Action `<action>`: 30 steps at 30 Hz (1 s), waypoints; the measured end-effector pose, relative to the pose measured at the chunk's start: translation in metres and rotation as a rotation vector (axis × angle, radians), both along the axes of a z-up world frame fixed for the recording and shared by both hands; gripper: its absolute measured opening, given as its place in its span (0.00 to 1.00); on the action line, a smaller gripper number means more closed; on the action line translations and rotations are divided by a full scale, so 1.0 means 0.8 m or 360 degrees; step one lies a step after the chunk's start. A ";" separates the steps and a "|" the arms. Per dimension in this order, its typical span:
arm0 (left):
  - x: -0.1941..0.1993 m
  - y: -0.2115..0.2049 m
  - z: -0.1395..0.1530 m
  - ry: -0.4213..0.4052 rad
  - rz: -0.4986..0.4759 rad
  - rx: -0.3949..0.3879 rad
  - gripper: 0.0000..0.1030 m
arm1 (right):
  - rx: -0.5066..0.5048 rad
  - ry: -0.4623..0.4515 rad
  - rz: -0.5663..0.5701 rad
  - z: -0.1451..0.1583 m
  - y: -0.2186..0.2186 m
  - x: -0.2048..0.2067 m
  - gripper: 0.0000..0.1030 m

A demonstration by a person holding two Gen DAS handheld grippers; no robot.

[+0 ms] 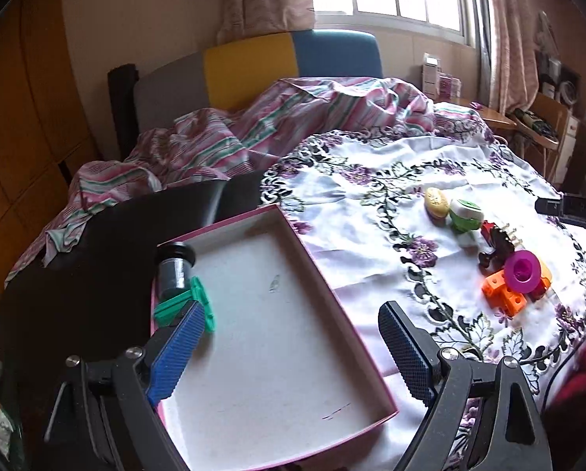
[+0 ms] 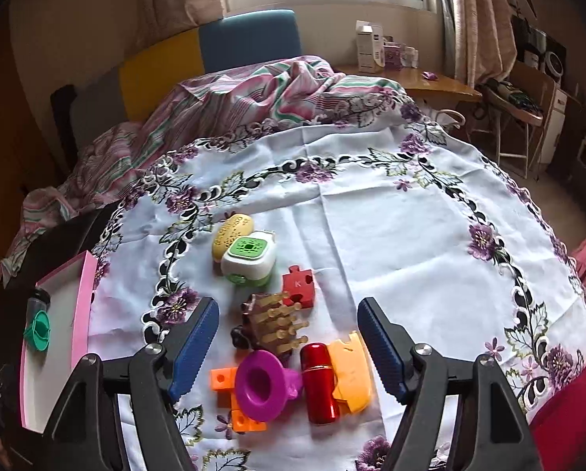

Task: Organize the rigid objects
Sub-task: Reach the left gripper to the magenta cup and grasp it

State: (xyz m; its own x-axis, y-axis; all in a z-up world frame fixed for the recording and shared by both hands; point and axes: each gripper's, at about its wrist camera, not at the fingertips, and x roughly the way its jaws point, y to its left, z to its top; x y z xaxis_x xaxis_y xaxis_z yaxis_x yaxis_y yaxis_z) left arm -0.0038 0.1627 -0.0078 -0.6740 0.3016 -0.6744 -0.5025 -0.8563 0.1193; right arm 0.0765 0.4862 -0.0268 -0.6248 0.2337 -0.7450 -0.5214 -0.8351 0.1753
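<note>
A pink-rimmed white box (image 1: 332, 298) lies on the bed at left; it also shows in the right wrist view (image 2: 84, 302). Inside it lie a grey black-capped jar (image 1: 175, 267) and a green spool (image 1: 190, 306). My left gripper (image 1: 293, 353) is open and empty above the box. My right gripper (image 2: 289, 349) is open over a pile of toys: purple funnel (image 2: 261, 384), orange blocks (image 2: 230, 396), red cylinder (image 2: 320, 380), orange cheese piece (image 2: 351, 369), brown spiky comb (image 2: 277, 322), red puzzle piece (image 2: 298, 284), green-white container (image 2: 247, 259), yellow oval (image 2: 232, 231).
A white embroidered cloth (image 2: 371, 216) covers the bed. A striped quilt (image 2: 234, 94) is bunched at the head. A wooden side table (image 2: 430, 82) with boxes and a chair (image 2: 516, 117) stand at right. A black surface (image 1: 77, 267) lies left of the box.
</note>
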 end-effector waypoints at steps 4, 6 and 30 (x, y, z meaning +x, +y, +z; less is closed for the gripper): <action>0.002 0.024 -0.004 -0.0024 -0.0072 0.0004 0.88 | -0.0122 0.0104 -0.0142 -0.003 0.026 0.019 0.72; 0.004 0.036 -0.008 -0.0033 -0.0103 0.0007 0.88 | -0.0183 0.0150 -0.0227 -0.008 0.037 0.028 0.72; 0.051 0.253 -0.069 -0.0415 -0.0809 0.0033 0.83 | -0.0458 0.0300 -0.0414 -0.024 0.077 0.056 0.72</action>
State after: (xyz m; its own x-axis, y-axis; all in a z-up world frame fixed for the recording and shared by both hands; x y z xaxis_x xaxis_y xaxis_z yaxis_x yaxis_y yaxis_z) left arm 0.0372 0.3654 -0.0628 -0.2528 0.5596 -0.7893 -0.8625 -0.5000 -0.0782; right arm 0.1211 0.5476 -0.0463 -0.7039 0.2006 -0.6814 -0.6447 -0.5830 0.4944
